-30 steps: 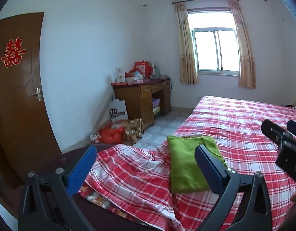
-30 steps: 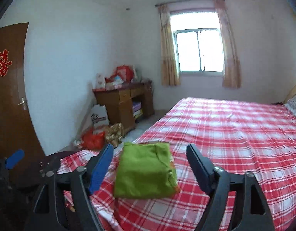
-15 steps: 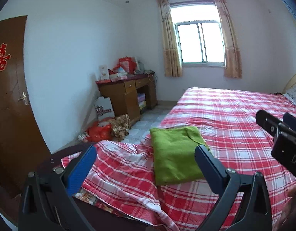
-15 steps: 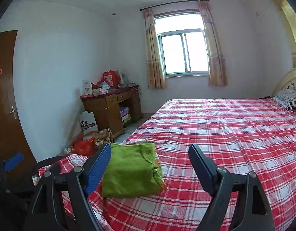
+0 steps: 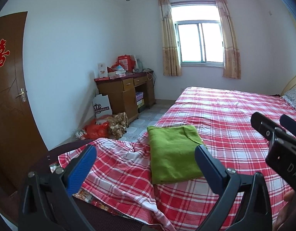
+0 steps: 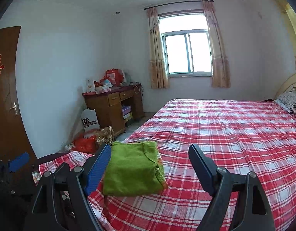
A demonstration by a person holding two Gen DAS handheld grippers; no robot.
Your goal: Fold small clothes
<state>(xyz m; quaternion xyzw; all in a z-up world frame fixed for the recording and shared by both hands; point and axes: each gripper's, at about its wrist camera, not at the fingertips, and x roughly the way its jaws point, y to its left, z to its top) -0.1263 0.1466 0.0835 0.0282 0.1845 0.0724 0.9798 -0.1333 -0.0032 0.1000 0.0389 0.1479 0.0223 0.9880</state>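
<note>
A green garment (image 5: 173, 154) (image 6: 133, 170) lies folded into a neat rectangle near the corner of the bed, on the red plaid sheet (image 5: 225, 127) (image 6: 225, 134). My left gripper (image 5: 146, 156) hovers in front of it, open, with nothing between its blue pads. My right gripper (image 6: 150, 156) is held just short of the garment, also open and empty; its left pad (image 6: 98, 168) stands beside the garment's left edge. In the left wrist view the right gripper (image 5: 277, 129) shows at the right edge. A tip of the left gripper (image 6: 18, 161) shows at the far left of the right wrist view.
The sheet is rumpled at the bed's near-left corner (image 5: 117, 154). Beyond the bed stand a wooden desk (image 5: 124, 96) with boxes, a paper bag (image 5: 101, 105) and red bags (image 5: 96, 130) on the floor. A brown door (image 5: 9, 96) is at left, pillows (image 6: 290, 100) at far right.
Both views swung up and to the right, so the garment slid lower-left in frame. The garment itself stayed put, and both grippers stayed open.
</note>
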